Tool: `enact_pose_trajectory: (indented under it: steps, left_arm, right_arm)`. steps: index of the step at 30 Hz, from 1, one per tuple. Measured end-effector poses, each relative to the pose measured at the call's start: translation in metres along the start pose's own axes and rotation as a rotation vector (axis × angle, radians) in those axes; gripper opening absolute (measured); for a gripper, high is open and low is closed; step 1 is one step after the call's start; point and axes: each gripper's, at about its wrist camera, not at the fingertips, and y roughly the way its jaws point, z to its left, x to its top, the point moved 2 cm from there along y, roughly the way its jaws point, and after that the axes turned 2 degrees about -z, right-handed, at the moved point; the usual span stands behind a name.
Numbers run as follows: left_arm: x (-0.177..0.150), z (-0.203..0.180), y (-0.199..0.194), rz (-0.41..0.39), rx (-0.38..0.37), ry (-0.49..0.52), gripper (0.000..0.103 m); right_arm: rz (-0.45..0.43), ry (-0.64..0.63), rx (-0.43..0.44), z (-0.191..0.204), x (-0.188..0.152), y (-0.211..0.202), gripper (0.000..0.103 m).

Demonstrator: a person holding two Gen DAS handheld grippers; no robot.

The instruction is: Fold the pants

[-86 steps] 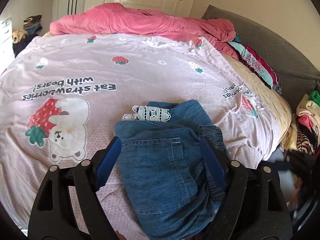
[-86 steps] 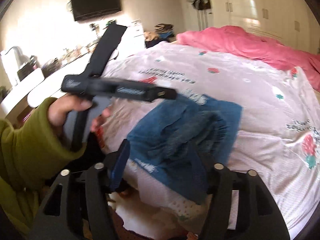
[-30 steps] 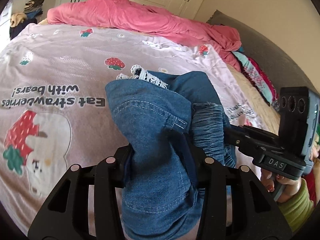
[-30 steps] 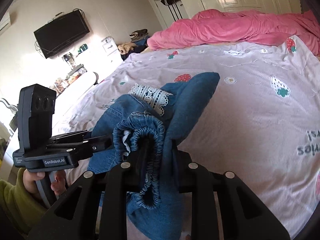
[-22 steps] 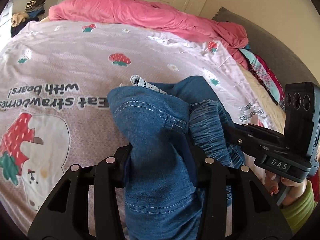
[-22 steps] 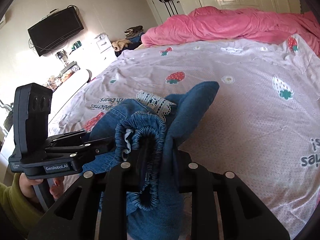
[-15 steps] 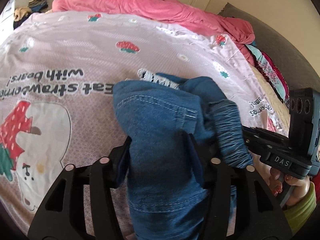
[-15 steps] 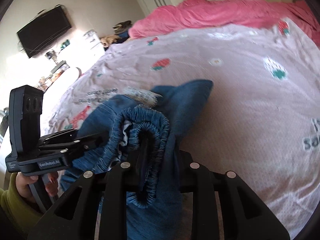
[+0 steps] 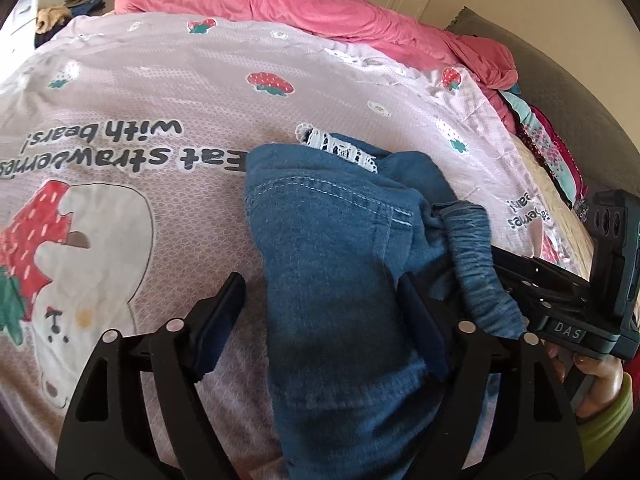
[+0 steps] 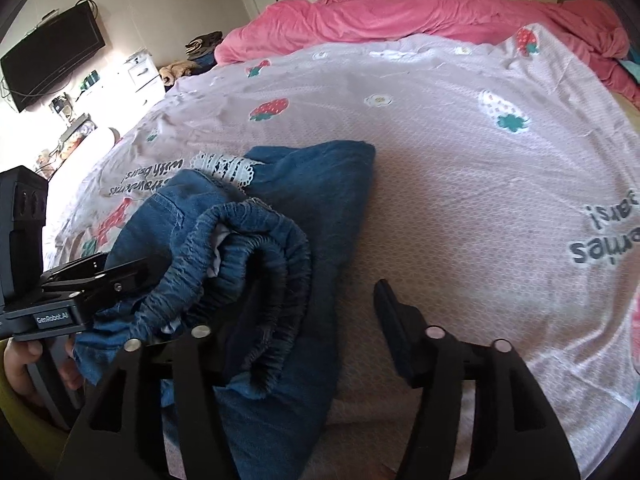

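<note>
The blue denim pants [image 9: 332,264] lie bunched on the pink strawberry bedspread [image 9: 160,92], with a white lace trim [image 9: 340,148] at their far edge and an elastic waistband [image 10: 256,248] rolled up. My left gripper [image 9: 320,296] is open, its jaws spread to either side of the denim. My right gripper [image 10: 320,308] is open too; the waistband drapes over its left finger [image 10: 248,312] and the right finger [image 10: 396,324] stands over bare bedspread. The right gripper also shows in the left wrist view [image 9: 560,296], at the pants' right side.
A rumpled pink duvet [image 9: 304,4] lies across the far end of the bed. Stacked clothes [image 9: 548,148] sit along the grey headboard [image 9: 580,92] at right. A TV [image 10: 52,52] and a cluttered white dresser [image 10: 120,80] stand left of the bed.
Both grippers have opened and let go of the pants. The pants have dropped from a lifted bunch down onto the bedspread.
</note>
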Motion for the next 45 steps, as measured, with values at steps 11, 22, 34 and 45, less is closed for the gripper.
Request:
enact_pose_trajectory:
  steps: [11,22,34,45]
  left_arm:
    - [-0.02,-0.019,-0.082,-0.143,0.028,0.026,0.093]
    - [-0.094,-0.027,-0.102,-0.082,0.1,0.064,0.094]
    - [-0.115,-0.023,-0.094,-0.046,0.125,0.044,0.094]
    - [-0.112,-0.023,-0.099,-0.062,0.133,0.036,0.094]
  right_arm:
    - [-0.172,-0.058,-0.04,0.024,-0.012,-0.084,0.096]
    - [-0.186,-0.084,-0.119,0.041,-0.076,-0.115,0.098]
    - [-0.15,-0.027,-0.154,0.034,-0.101,-0.112,0.098]
    - [-0.135,-0.044,-0.154,0.042,-0.105,-0.11,0.098]
